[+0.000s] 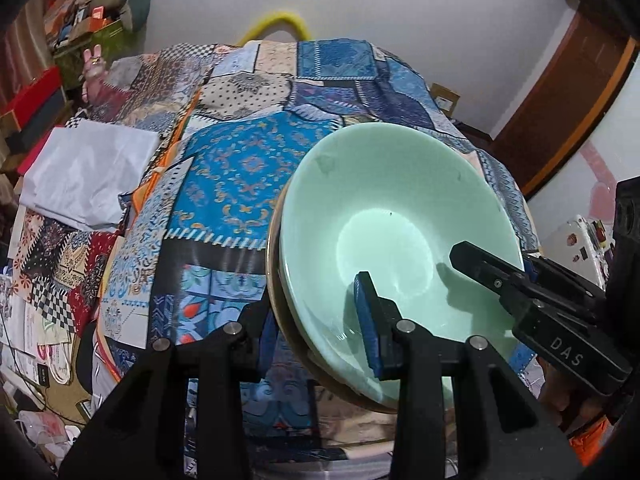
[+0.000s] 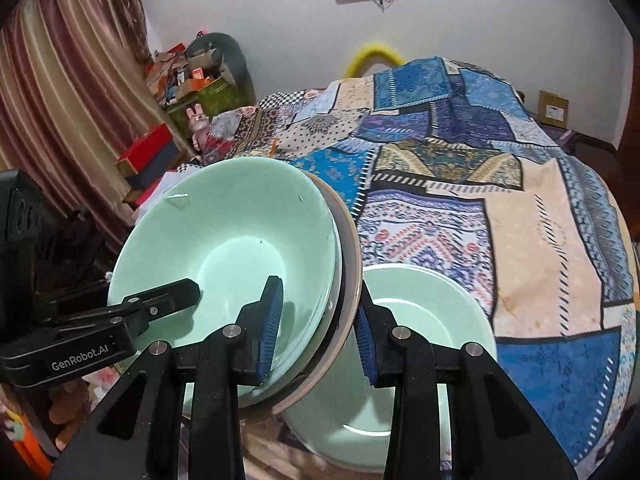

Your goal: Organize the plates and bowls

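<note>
A pale green bowl rests on a tan plate, and the stack hangs tilted above the bed. My left gripper is shut on the stack's near rim, one blue pad inside the bowl and the other under the plate. My right gripper is shut on the opposite rim in the same way. Each gripper shows in the other's view, with a black finger reaching into the bowl. A second green bowl sits on the bedspread just below the stack.
A patchwork bedspread covers the bed. A folded white cloth lies at its left side. Boxes and clutter line the left wall beside a curtain. A wooden door frame stands at the right.
</note>
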Available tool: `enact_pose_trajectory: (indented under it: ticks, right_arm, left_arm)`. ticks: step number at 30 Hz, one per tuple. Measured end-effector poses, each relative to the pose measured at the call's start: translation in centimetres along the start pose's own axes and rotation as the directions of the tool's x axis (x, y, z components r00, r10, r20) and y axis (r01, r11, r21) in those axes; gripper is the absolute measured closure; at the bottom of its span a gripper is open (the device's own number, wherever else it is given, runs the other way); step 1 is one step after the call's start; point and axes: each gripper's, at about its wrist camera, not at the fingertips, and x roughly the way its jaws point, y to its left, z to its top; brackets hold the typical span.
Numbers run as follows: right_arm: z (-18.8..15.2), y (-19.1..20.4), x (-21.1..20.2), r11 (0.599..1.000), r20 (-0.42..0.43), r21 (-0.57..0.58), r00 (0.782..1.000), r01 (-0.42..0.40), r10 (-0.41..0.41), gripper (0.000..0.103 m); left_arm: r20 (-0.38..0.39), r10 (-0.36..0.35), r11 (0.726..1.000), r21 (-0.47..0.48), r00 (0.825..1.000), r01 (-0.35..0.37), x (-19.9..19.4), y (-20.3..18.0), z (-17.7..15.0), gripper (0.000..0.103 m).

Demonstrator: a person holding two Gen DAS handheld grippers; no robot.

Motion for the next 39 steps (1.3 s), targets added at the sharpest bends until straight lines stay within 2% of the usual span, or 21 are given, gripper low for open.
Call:
enact_pose_trajectory:
  ticks: [12, 20, 39]
  right_arm:
    - [-1.6, -3.5, -1.8, 0.998, 0.008, 0.053, 1.0, 0.019, -0.019, 0.072]
    - [-2.7, -5.7, -1.6, 0.995, -0.02, 0.09, 0.999, 0.044, -0.042, 0.072]
    - [-4.3, -7.7, 0.7, 0.987, -0.084, 0.151, 0.996, 0.05, -0.038, 0.072]
  left_arm:
    - [-0.028, -0.008, 0.998, 0.059, 1.0, 0.01, 1.0, -4.3, -0.7, 0.067]
    - [-0.082, -0.024, 0.996, 0.084, 0.996, 0.031, 3.3, -6.2, -1.2, 0.067]
    - [-0.167, -0.012, 0.996, 0.082, 0.986, 0.026, 8.1, -6.9, -1.6, 0.067]
